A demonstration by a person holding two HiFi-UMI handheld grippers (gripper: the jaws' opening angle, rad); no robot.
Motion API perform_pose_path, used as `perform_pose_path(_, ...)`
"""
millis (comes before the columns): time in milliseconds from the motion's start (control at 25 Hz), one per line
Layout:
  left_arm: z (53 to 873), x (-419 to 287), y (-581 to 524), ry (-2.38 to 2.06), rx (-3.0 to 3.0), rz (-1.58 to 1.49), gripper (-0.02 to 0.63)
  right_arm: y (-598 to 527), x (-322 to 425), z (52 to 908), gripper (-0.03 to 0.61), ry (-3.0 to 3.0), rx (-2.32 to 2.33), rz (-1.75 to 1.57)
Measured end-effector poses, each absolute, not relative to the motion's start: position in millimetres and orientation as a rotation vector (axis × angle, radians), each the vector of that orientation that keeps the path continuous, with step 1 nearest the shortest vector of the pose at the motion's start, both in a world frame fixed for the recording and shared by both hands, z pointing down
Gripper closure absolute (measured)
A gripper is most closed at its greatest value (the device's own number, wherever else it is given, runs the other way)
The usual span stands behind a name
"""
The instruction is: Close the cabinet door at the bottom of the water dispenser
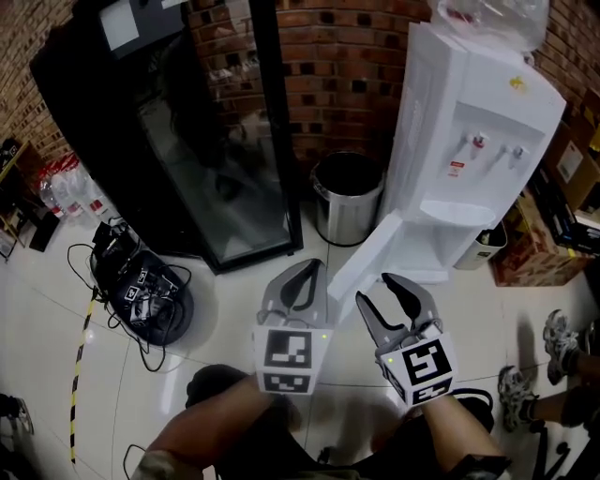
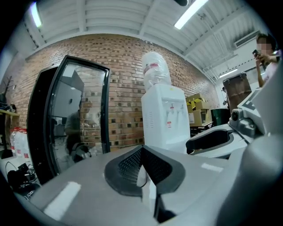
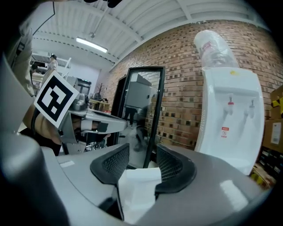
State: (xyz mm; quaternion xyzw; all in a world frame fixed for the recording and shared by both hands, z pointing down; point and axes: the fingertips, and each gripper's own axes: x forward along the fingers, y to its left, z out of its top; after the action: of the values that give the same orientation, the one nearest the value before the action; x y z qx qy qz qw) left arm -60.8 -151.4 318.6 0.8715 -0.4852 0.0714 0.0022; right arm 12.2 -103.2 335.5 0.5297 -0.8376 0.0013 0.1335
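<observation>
The dispenser (image 1: 469,141) stands tall and white against the brick wall, a bottle (image 1: 487,19) on top. Its door (image 1: 370,253) hangs wide open from the dispenser's foot and swings out across the floor toward the person. The hinge side is at the dispenser's base and the free edge is farthest from it.

I judge the door a stiff, light panel with smooth, slippery faces that turns easily on its hinge. It needs no pinch. A flat push on the outer face near the free edge, well away from the dispenser, should give the most leverage. The push should be gentle so the top-heavy dispenser doesn't rock.

The right gripper (image 1: 373,287) hovers just beside that free edge, its fingers apart. White panel shows in the gap, not clamped. The left gripper (image 1: 307,267), farther from the dispenser, has its fingers together and empty.
</observation>
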Motion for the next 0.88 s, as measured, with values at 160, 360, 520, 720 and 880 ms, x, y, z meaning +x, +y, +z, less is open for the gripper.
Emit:
perform_pose_path(160,332.9,-56.8,-169.4,-1.512,2.715,0.267,0.614,-120.2,6.6,352.9,0.379,-2.424,1.486,0.023)
perform_pose_path(360,353.0,-57.9,-186.1,-1.488,2.695,0.329,0.614,-133.7,-3.3,379.7,0.376,-2.415,1.412,0.071)
perform_pose_path(520,369.6,-66.1,-192.6,-1.492,2.695,0.412,0.614,-143.5,-12.6,399.2,0.376,-2.395,1.352,0.077)
perform_pose_path(720,393.0,-67.4,-188.1,-1.432,2.701,0.513,0.614,-148.6,-30.7,432.8,0.376,-2.355,1.255,0.105)
perform_pose_path(880,400.6,-65.3,-182.4,-1.388,2.720,0.548,0.614,-147.2,-37.4,462.1,0.377,-2.284,1.208,0.109)
